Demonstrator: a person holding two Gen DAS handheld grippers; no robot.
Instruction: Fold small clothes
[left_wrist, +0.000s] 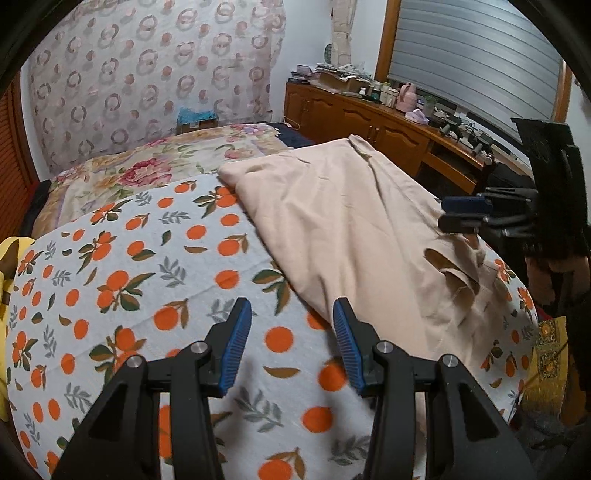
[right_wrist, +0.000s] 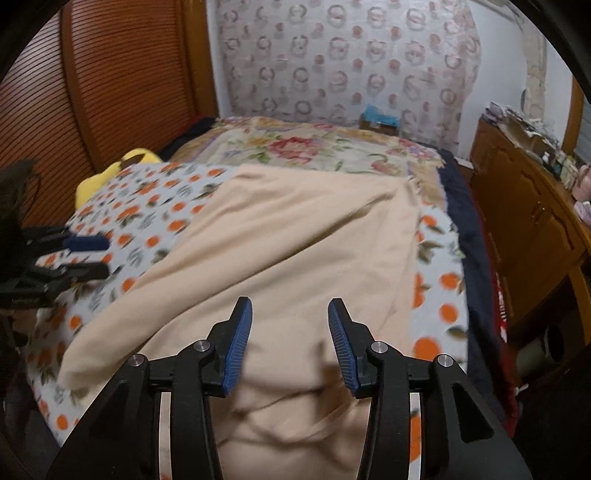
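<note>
Both my left gripper (left_wrist: 292, 314) and right gripper (right_wrist: 290, 314) stand partly open, holding nothing. Beige garment (right_wrist: 280, 236) lies spread on the orange-print sheet (left_wrist: 147, 266), beneath my right fingers. No writing is legible anywhere.

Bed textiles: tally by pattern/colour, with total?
Beige garment: 1
Orange-print sheet: 1
Floral quilt: 1
Dark navy blanket: 1
Yellow item, partly hidden: 1
Total: 5
</note>
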